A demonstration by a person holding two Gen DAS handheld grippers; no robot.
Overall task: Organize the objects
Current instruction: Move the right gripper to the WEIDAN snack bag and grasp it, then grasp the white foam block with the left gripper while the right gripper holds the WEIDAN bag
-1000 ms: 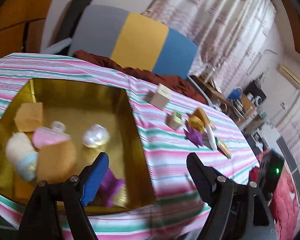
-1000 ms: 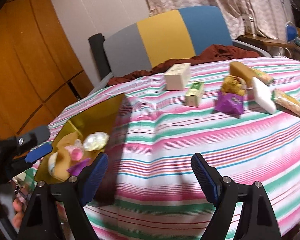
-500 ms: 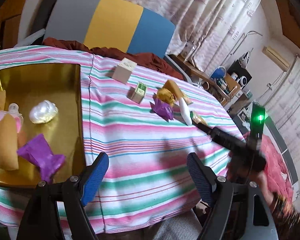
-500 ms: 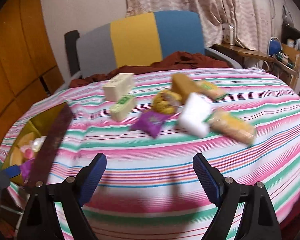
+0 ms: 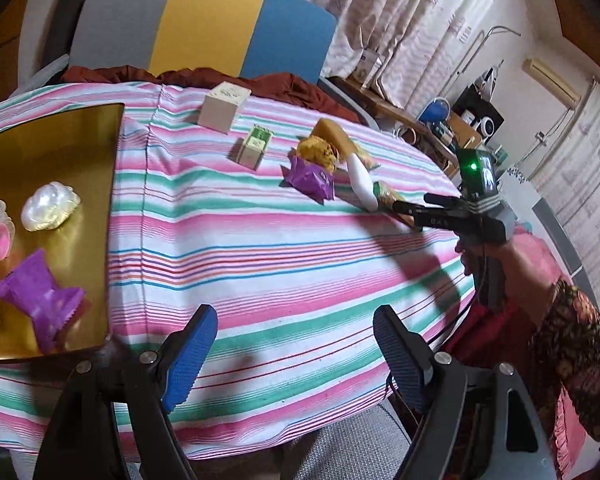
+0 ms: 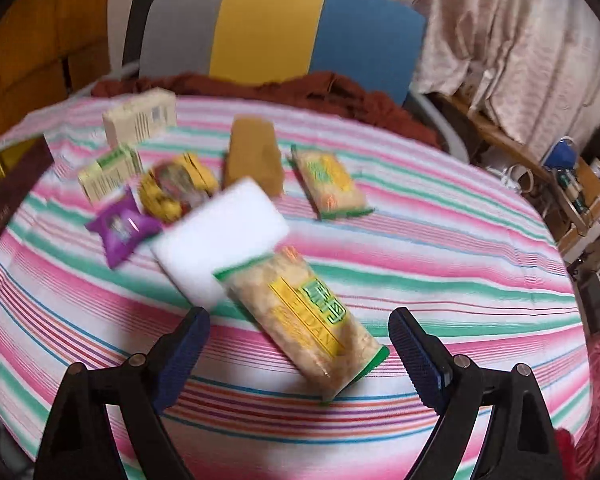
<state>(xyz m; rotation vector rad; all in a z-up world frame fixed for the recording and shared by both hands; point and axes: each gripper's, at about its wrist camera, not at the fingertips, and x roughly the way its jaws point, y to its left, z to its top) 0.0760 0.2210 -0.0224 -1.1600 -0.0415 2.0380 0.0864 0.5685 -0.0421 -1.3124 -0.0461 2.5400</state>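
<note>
Yellow-green snack packet (image 6: 314,320) between opening right fingers (image 6: 414,354), seemingly untouched

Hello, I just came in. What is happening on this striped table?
A person is tidying small things off the striped tablecloth into a gold tray. The tray already holds a purple packet and a pearly white lump. The right gripper is over a snack bag, its jaws opening and not pressing on it. The left gripper is open and holds nothing.
</note>
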